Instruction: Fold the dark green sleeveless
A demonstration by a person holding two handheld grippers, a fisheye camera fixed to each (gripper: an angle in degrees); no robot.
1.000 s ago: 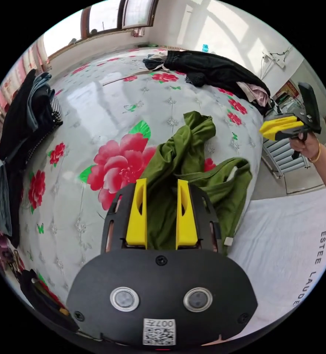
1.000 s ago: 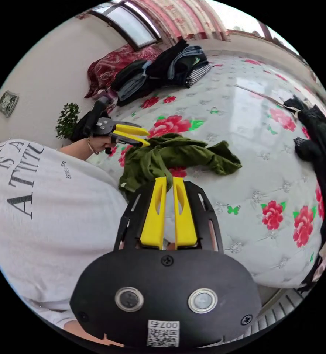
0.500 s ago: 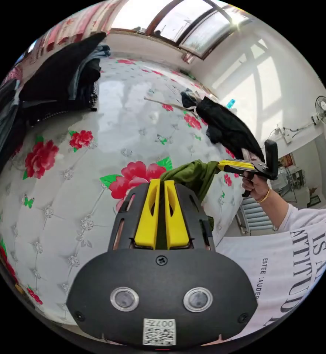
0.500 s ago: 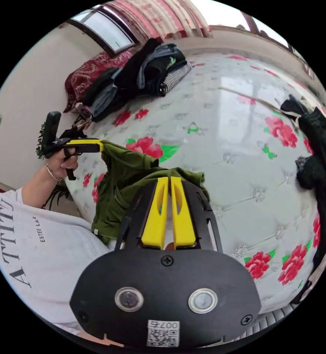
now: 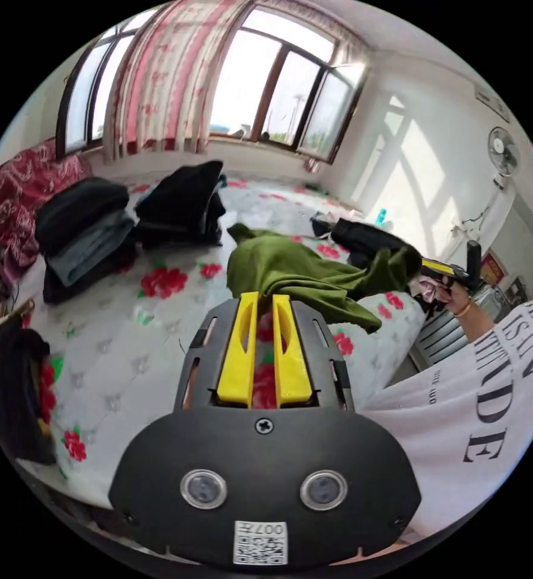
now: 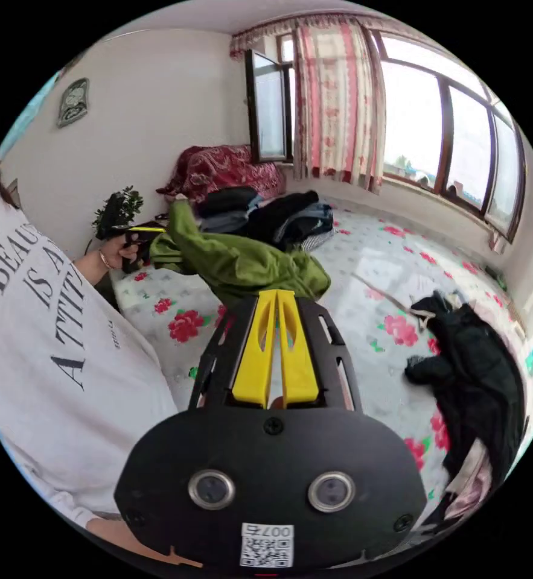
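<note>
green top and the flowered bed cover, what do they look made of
Green top: likely a soft matte knit such as cotton jersey; it drapes in limp folds without shine. Flowered bed cover: looks like glossy tufted synthetic or vinyl; it reflects window light and has stud-like dimples.

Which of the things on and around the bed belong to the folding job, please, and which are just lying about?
Job in hand:
- dark green sleeveless top, lifted and stretched between both claws
- left claw
- right claw

Lying about:
- stacks of folded dark clothes
- loose black garment
- floral bed cover
- potted plant
</note>
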